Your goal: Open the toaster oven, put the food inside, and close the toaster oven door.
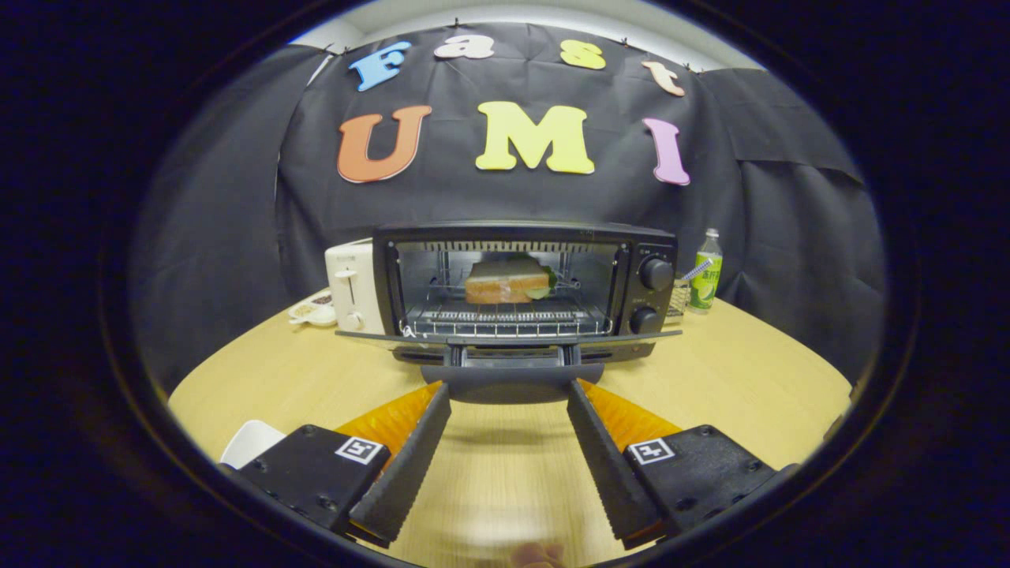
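Boxy black metal toaster oven (525,288), door down, brown sandwich (506,282) on wire rack; gripper (509,394) fingers spread, flanking door handle (511,383).

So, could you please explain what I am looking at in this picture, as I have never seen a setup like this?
There is no robot arm here: a person holds a two-finger gripper, and the picture comes from a fisheye camera riding on it, looking forward along its jaws. The jaws stand open and hold nothing; their tips reach the handle of the oven door, which lies folded down. The oven stands on a wooden table. The sandwich already sits on the rack inside, so closing the door seems to be what remains. A white toaster stands left of the oven with a small dish beside it, and a green bottle stands to the right.
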Available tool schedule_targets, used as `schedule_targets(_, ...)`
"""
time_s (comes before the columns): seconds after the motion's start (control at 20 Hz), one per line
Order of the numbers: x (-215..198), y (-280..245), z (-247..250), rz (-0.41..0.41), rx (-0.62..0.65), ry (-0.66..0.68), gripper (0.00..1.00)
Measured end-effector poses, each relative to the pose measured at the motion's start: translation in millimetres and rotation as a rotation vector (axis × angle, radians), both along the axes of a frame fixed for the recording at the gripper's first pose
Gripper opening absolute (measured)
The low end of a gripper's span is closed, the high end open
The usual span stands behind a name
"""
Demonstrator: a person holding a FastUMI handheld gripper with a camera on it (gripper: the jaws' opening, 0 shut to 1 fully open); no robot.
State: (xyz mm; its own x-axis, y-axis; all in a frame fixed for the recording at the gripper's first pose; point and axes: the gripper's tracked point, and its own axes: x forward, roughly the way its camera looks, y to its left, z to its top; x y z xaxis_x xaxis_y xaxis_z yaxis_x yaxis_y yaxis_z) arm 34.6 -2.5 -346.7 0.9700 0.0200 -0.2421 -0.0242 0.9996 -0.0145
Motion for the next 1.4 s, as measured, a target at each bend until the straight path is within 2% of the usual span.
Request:
schedule_targets(0.3, 5, 4, 27, 0.010, -0.004, -0.065, 0.98)
schedule_targets(0.45, 23, 7, 21, 0.036, 0.025, -0.029, 0.98)
schedule_targets(0.7, 16, 4, 43, 0.035, 0.048, -0.041, 0.98)
schedule_targets(0.95, -14, -3, 98, 0.030, 0.018, -0.096, 0.98)
schedule_targets(1.1, -44, -12, 135, 0.004, 0.010, -0.136, 0.99)
schedule_targets(1.4, -107, -22, 212, 0.005, 0.043, -0.234, 1.00)
